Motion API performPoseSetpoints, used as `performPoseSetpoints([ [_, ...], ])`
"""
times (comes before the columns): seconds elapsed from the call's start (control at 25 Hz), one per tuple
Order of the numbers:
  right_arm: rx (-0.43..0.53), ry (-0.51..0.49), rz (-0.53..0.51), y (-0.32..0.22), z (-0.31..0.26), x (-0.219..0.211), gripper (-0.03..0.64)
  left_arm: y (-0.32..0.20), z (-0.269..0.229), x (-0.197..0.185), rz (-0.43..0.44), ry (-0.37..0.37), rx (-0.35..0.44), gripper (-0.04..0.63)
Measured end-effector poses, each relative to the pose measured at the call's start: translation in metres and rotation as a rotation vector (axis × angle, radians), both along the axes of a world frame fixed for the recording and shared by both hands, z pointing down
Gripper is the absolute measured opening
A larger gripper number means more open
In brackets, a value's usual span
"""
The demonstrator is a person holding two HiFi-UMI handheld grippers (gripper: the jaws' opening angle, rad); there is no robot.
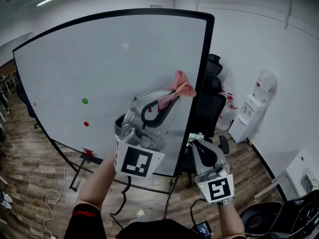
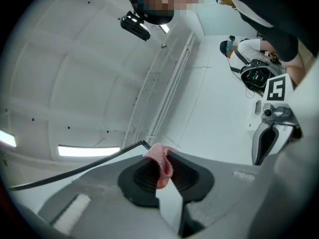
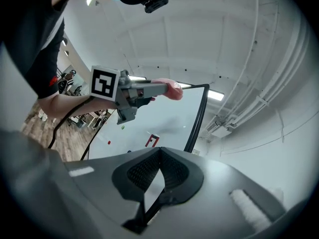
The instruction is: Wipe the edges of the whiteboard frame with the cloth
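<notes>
Head view: L gripper clamps pink cloth. Frame edge, long axis vert., lies just right of cloth. R gripper sits lower, near the same edge.
Left gripper view: jaws pinched on cloth; frame edge lies beyond.
Right gripper view: jaws together, nothing between.

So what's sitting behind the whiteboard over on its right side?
A black office chair shows past the right edge of the whiteboard, with a white water dispenser farther right. The board covers whatever else stands behind it.
</notes>
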State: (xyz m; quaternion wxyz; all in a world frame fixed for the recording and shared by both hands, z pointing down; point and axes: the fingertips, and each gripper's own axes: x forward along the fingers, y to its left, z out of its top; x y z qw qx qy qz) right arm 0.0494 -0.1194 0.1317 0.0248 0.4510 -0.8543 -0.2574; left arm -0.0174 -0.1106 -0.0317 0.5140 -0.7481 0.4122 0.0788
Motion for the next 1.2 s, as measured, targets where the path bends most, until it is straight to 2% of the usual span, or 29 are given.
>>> performPoseSetpoints([
  [0.2,0.025,0.042,0.008,-0.005,-0.015,-0.006,0.002,-0.004,-0.036,0.007,-0.013,-0.054,0.059,0.038],
  [0.48,0.06,0.083,0.025,-0.014,-0.031,-0.006,0.002,-0.006,-0.079,0.021,-0.027,-0.064,0.105,0.038],
  [0.72,0.106,0.128,0.038,-0.017,-0.051,-0.009,0.002,-0.02,-0.105,0.023,-0.089,-0.1,0.141,0.037],
  [1.04,0.181,0.141,0.071,-0.025,-0.093,-0.005,0.002,-0.042,-0.128,0.034,-0.175,-0.167,0.185,0.038],
  [1.2,0.215,0.129,0.07,-0.026,-0.112,-0.006,0.002,-0.052,-0.139,0.037,-0.216,-0.175,0.194,0.037],
])
